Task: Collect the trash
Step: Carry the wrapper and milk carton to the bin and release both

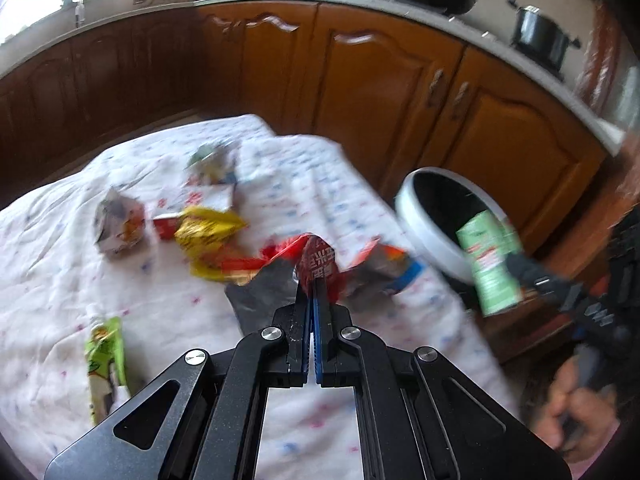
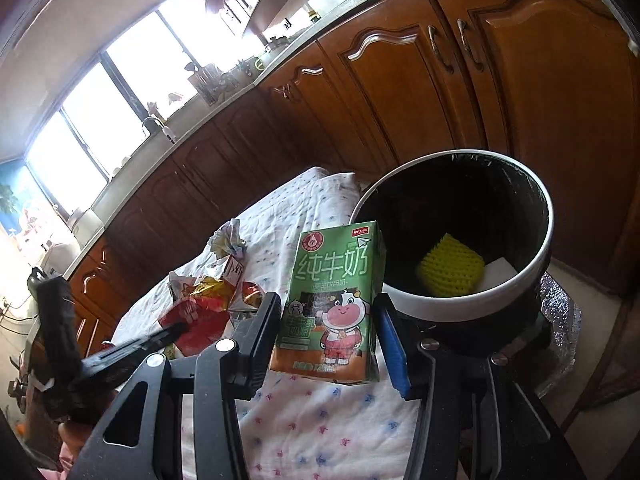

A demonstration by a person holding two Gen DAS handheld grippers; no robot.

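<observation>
Right tool [image 2: 326, 312] gripping milk carton [image 2: 334, 304] beside bin rim [image 2: 460, 306], left tool [image 1: 313, 292] pinching red wrapper [image 1: 316, 260].

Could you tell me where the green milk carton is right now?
The green milk carton sits between the right gripper's fingers, beside the trash bin.

Bin [image 2: 452, 308] mouth open; wrappers [image 1: 212, 236] crowd cloth [image 1: 52, 288].

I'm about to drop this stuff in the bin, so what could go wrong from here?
1. The milk carton sits between the right gripper's fingers near the trash bin's rim, not over the opening; released now, it might land outside.
2. The left gripper pinches only an edge of the red wrapper, which could slip or drag neighbouring wrappers across the cloth.
</observation>
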